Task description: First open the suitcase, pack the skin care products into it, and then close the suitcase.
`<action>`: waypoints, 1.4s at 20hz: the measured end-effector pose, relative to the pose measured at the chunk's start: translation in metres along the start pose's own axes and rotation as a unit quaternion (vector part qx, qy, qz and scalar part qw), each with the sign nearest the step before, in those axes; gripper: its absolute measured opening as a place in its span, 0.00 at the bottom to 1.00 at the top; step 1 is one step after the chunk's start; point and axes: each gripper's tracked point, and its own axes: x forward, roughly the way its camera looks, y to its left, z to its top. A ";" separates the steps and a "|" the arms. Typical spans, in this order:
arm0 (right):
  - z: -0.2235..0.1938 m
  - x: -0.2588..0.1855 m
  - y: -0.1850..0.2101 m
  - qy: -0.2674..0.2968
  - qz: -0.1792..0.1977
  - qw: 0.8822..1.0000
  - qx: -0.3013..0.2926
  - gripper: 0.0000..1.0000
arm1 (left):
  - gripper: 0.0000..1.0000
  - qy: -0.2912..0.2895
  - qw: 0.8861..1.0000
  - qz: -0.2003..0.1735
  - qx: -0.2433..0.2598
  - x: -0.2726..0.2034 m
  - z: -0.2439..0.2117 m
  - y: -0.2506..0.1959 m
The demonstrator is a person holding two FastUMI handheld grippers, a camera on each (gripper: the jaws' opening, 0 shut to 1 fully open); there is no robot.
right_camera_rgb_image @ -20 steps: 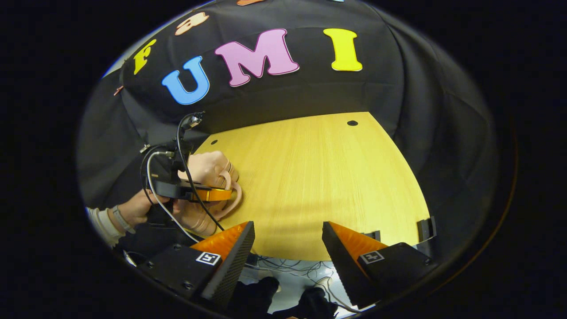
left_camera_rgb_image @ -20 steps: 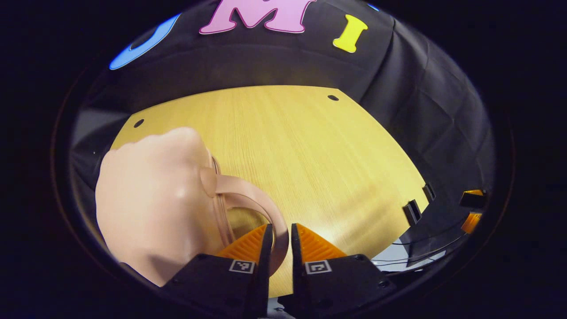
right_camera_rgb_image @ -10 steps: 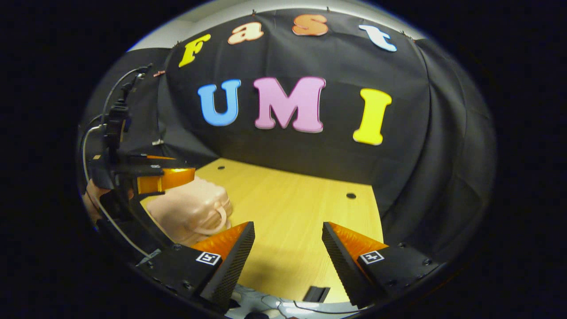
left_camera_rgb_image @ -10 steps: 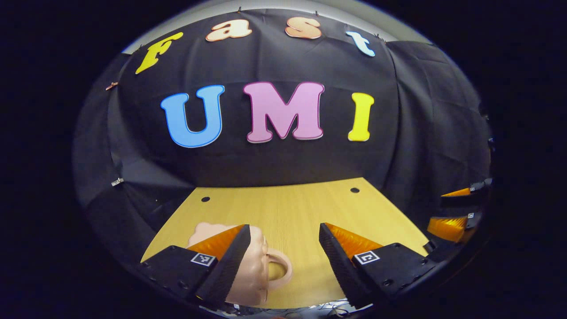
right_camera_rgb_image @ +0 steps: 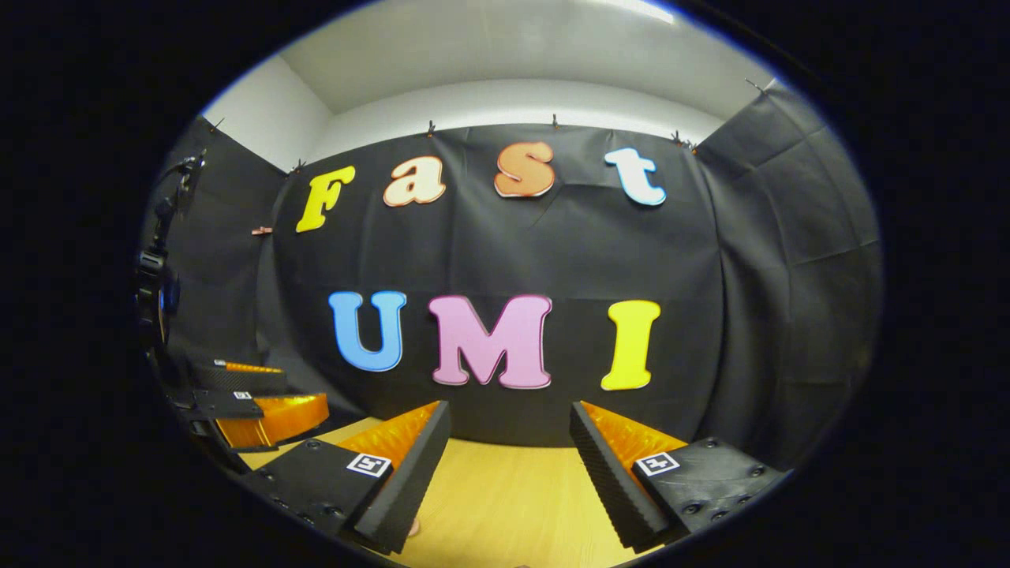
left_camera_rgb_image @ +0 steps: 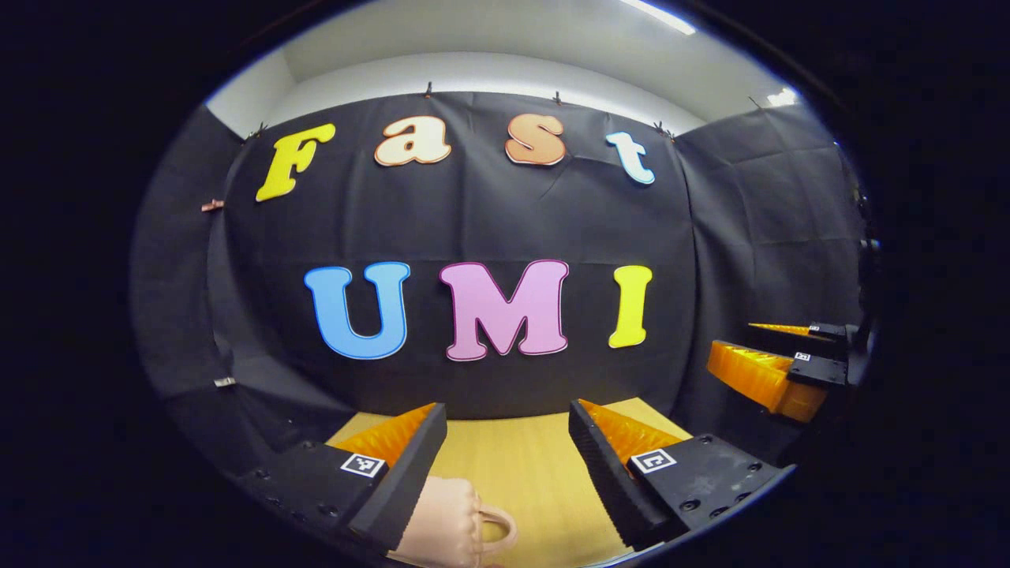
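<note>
Wooden table (left_camera_rgb_image: 521,465) carries the closed pink suitcase (left_camera_rgb_image: 446,525) just below the left gripper (left_camera_rgb_image: 507,442), the nearer one; both it and the right gripper (right_camera_rgb_image: 509,442) stand apart, empty.

Even, fairly bright light from a ceiling strip (left_camera_rgb_image: 659,16). Both views sharp, no glare. Strong fisheye bending at edges.

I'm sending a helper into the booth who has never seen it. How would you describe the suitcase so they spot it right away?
Start at the yellow wooden table in front of the black cloth wall. At its near edge, just below the left gripper, sits the suitcase. It is small, puffy and pale peach-pink, with a looped handle on its side, unlike the black and orange grippers around it.
</note>
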 end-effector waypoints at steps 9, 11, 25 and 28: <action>0.001 -0.009 -0.008 0.000 -0.039 0.999 -0.019 0.96 | 0.97 -0.035 0.999 -0.018 0.037 0.010 0.027 -0.007; 0.003 -0.008 -0.011 -0.001 -0.043 0.999 -0.023 0.96 | 0.97 -0.038 0.999 -0.024 0.031 0.010 0.026 -0.010; 0.007 0.005 -0.012 -0.004 -0.054 0.998 -0.043 0.96 | 0.98 -0.046 0.999 -0.017 -0.003 0.019 0.032 0.007; 0.007 0.008 -0.015 -0.003 -0.057 0.997 -0.050 0.96 | 0.97 -0.044 0.999 -0.020 -0.007 0.021 0.031 0.007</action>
